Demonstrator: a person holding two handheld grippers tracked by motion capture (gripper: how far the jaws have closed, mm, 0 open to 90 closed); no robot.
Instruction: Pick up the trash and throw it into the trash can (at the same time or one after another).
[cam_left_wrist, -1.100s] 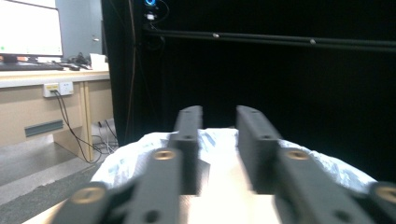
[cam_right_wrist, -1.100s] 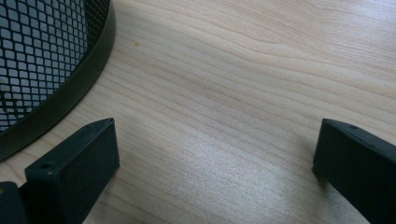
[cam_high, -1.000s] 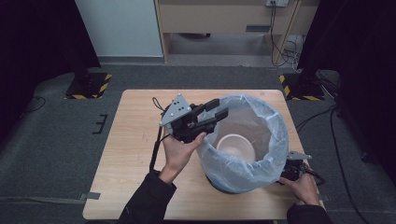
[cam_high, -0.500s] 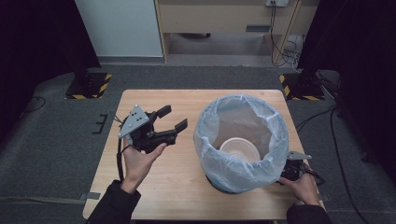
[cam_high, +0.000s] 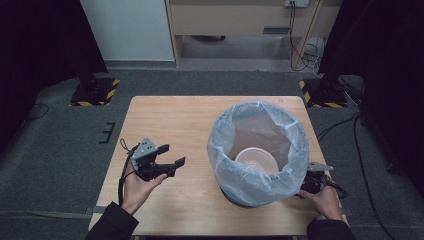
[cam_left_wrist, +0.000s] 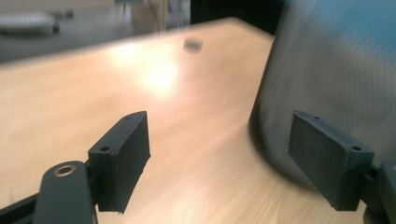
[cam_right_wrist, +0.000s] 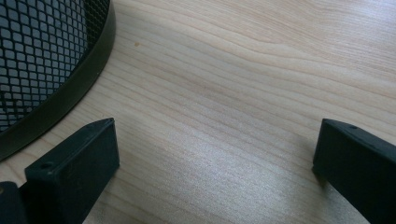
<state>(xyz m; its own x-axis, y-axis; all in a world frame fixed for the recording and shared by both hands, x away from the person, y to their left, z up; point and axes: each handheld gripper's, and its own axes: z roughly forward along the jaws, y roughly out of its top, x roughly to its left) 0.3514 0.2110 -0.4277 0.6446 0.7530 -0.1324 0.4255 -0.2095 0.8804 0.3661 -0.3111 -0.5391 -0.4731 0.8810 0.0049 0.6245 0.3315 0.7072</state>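
To the left of the lined bin (cam_high: 258, 150), the left gripper (cam_high: 169, 156) has come back from the bag's rim and now hovers released, holding nothing. The right gripper (cam_high: 305, 186) rests released beside the bin's base. The lining seems finished.

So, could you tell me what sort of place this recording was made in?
Probably a lab or recording studio: a lone wooden table on grey carpet, dark curtains at both sides, and yellow-black striped stand bases.
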